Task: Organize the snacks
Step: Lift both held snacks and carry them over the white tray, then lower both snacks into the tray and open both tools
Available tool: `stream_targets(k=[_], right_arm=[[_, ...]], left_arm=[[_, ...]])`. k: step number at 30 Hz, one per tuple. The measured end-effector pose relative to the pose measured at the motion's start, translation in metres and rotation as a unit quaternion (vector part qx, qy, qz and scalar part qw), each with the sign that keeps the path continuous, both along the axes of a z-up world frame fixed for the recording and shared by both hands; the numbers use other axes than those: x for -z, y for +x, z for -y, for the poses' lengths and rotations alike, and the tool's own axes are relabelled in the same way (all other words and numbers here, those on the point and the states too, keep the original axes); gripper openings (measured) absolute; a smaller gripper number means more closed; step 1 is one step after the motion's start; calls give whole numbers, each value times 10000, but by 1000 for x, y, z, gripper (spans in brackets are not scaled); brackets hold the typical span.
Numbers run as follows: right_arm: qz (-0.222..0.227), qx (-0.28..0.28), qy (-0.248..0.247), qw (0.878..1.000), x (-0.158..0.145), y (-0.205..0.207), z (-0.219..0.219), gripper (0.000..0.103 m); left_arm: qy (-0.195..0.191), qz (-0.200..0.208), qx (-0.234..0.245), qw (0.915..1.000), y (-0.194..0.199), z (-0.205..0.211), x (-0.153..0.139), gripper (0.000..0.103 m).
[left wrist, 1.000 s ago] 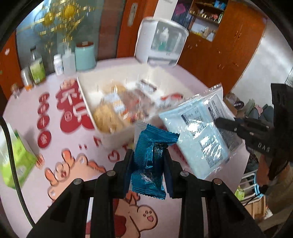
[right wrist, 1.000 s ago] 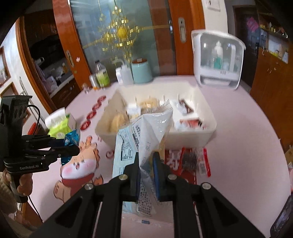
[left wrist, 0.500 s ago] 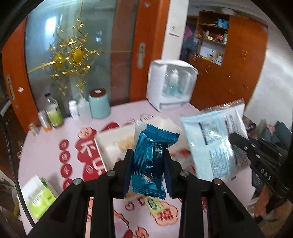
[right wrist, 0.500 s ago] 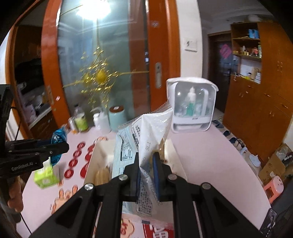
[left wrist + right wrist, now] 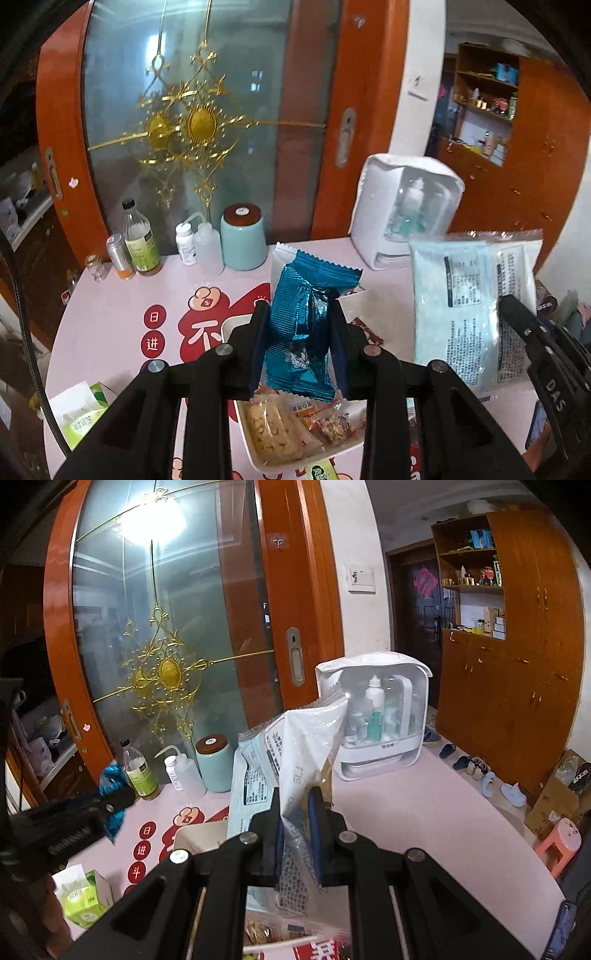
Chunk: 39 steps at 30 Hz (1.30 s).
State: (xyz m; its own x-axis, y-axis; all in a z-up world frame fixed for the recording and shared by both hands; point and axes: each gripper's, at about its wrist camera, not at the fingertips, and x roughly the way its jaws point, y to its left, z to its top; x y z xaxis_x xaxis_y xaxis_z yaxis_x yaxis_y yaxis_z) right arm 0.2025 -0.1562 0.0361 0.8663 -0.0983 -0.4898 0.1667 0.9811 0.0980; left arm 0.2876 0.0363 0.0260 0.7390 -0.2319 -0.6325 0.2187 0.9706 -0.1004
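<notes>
My left gripper (image 5: 299, 314) is shut on a blue foil snack packet (image 5: 306, 325) and holds it high above the white snack bin (image 5: 258, 448), which has wrapped snacks inside. My right gripper (image 5: 295, 801) is shut on a large pale blue and clear snack bag (image 5: 273, 775), also lifted above the bin (image 5: 195, 836). In the left wrist view the bag (image 5: 469, 306) hangs to the right, pinched by the right gripper (image 5: 517, 314). In the right wrist view the left gripper (image 5: 114, 797) with the blue packet (image 5: 110, 779) is at the left.
The pink round table (image 5: 424, 823) carries a white cosmetics case (image 5: 380, 716), a teal canister (image 5: 216, 764), bottles (image 5: 140, 771) at the back and a green tissue pack (image 5: 81, 897) at the left. A glass door stands behind.
Both grippers have risen well above the table with their packets; the views tilted up from the bin toward the door. The grips have not changed.
</notes>
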Motion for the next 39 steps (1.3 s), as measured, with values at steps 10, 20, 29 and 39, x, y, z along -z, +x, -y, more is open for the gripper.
stream_targets(k=[10, 20, 29, 39], right_arm=[[-467, -246, 32, 9986, 36, 34, -11, 13], [-1287, -636, -230, 9894, 78, 59, -21, 18], [-1136, -806, -1132, 9838, 79, 43, -43, 62], [-1135, -823, -988, 9852, 77, 8, -43, 62]], left_arm=[[484, -465, -188, 9976, 30, 15, 52, 29], [977, -472, -314, 9936, 40, 16, 71, 42], [1068, -257, -193, 9938, 17, 15, 68, 101], [1057, -330, -267, 9935, -13, 2, 70, 101]])
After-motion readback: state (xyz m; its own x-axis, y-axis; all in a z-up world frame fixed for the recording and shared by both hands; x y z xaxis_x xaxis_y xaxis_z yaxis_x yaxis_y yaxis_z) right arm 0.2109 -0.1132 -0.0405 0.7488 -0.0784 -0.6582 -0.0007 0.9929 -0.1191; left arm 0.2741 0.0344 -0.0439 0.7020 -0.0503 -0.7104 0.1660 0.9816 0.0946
